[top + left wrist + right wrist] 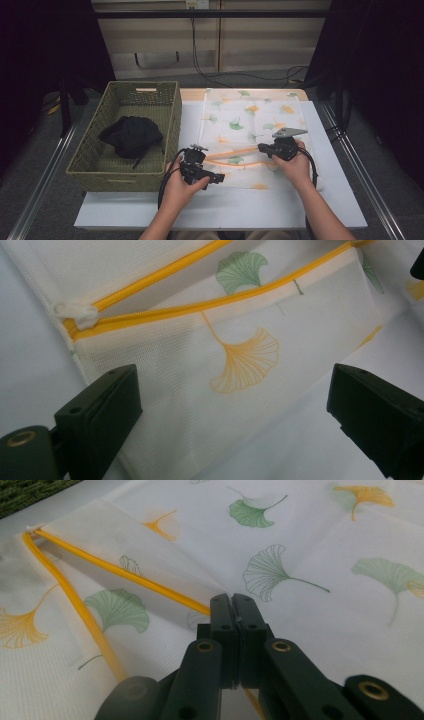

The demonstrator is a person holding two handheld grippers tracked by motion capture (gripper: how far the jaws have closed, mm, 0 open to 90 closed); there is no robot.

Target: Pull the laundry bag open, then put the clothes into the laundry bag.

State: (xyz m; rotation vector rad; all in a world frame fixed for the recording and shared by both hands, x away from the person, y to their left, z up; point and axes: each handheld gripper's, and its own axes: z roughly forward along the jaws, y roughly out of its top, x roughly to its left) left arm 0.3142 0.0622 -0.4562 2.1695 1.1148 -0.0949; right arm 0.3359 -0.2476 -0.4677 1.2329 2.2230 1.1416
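Note:
A white mesh bag (250, 125) printed with ginkgo leaves lies flat on the white table (250, 207). Its orange zipper (235, 157) is open, the two sides spreading apart toward the right. My right gripper (261, 147) is shut on the upper zipper edge; in the right gripper view the jaws (232, 601) are pressed together where the orange zipper (125, 577) runs under them. My left gripper (220, 176) stands open at the bag's near left corner. Its jaws (235, 410) straddle the bag's lower flap (240, 355), below the zipper (200, 305) and its white end tab (77, 315).
A green wicker basket (172, 120) stands at the table's left with a black cloth (131, 135) inside. Bare white table lies in front of the bag and to its right. Metal rails run along both table sides.

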